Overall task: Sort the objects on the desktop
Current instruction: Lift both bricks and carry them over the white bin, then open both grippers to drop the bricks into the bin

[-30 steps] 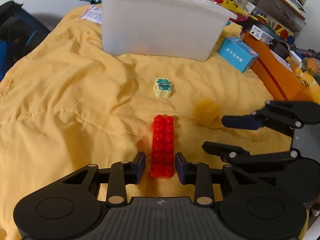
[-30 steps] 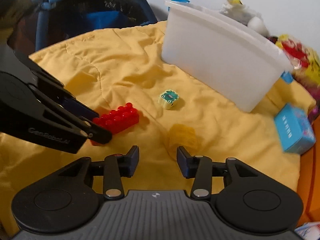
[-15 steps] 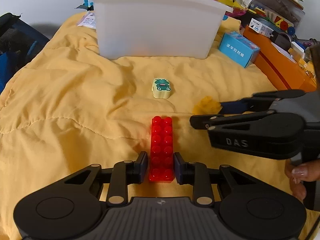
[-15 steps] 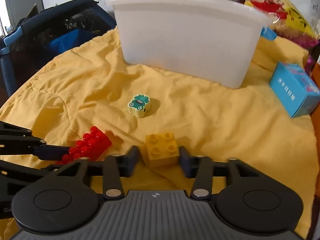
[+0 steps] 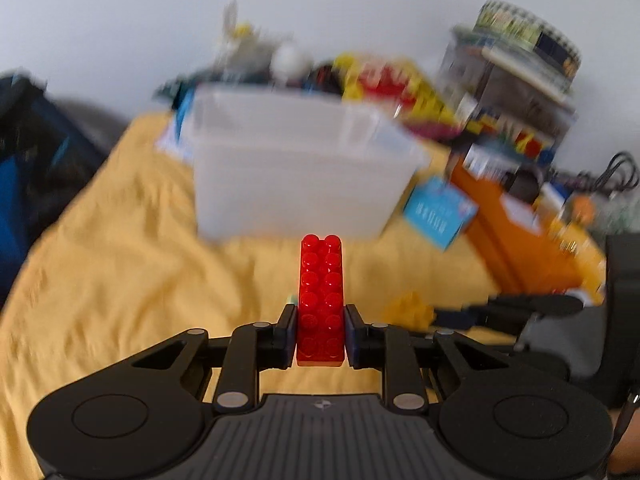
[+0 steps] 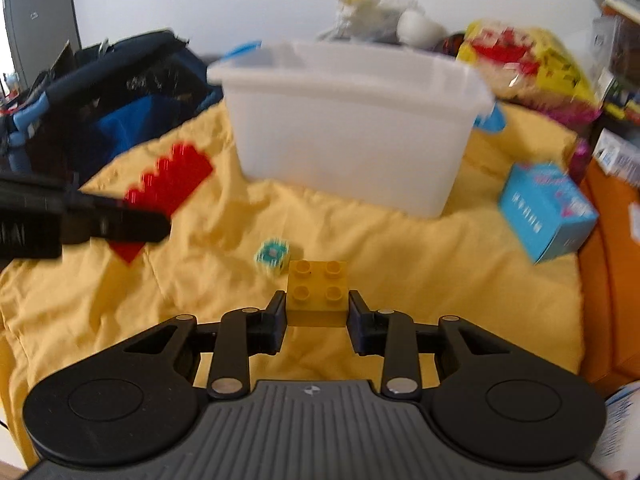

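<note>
My left gripper point(image 5: 320, 320) is shut on the near end of a long red brick point(image 5: 321, 276), which hangs lifted above the yellow cloth point(image 5: 120, 280) and points at the white bin point(image 5: 296, 184). In the right wrist view the same red brick point(image 6: 172, 176) shows at the left, off the cloth. My right gripper point(image 6: 317, 304) has its jaws closing, pads pressed on both sides of a square yellow brick point(image 6: 317, 284), also raised. A small green frog eraser point(image 6: 272, 254) lies on the cloth just behind it. The bin point(image 6: 352, 140) stands beyond both bricks.
A blue carton point(image 6: 548, 208) lies right of the bin, against an orange box point(image 5: 520, 248). Toys, a bright bag point(image 6: 528, 68) and stacked clutter crowd the back and right. A dark bag point(image 6: 120, 100) sits at the cloth's left edge.
Both grippers closed on their bricks and lifted them off the cloth: the left took the red brick, the right the yellow one. Both views now tilt up toward the bin.
</note>
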Available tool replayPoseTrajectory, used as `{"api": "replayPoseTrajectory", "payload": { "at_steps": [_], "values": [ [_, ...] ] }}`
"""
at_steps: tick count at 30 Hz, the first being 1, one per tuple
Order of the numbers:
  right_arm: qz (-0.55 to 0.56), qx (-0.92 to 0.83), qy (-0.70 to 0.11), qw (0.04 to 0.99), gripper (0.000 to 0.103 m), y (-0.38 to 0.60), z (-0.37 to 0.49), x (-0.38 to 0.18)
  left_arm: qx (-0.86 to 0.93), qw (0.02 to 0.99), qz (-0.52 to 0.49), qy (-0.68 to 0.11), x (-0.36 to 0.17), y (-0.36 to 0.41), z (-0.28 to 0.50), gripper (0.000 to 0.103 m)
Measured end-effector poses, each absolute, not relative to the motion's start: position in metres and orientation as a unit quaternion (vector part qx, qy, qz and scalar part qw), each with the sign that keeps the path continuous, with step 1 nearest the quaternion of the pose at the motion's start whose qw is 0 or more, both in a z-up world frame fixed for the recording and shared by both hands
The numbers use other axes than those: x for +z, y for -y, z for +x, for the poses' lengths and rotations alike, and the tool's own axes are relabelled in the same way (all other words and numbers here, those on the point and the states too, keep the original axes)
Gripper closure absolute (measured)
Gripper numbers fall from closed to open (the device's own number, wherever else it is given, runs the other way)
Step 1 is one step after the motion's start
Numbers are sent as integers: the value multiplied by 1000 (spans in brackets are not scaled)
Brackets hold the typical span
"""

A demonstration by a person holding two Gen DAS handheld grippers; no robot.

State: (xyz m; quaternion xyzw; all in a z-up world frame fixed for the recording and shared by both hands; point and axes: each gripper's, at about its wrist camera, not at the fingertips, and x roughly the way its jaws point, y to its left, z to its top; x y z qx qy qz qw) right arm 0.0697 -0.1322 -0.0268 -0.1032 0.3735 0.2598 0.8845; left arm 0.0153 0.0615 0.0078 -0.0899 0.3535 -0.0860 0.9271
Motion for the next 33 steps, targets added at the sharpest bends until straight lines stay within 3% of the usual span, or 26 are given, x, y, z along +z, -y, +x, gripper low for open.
{"api": "replayPoseTrajectory", "payload": {
  "at_steps": [10, 17, 22, 33],
  "values": [
    [-77, 252, -281, 923, 69, 140, 97, 68, -93, 960, -71, -255, 101, -66, 50, 76],
    [9, 241, -255, 937, 69, 141, 146, 111, -76, 971, -55, -219, 137, -77, 91, 76],
    [1, 226, -245, 943, 69, 114, 181, 117, -59, 968, -67, -236, 136, -86, 141, 76],
    [-27, 198, -309, 930, 68, 89, 222, 64, -18, 952, -23, -305, 79, -94, 205, 76]
  ]
}}
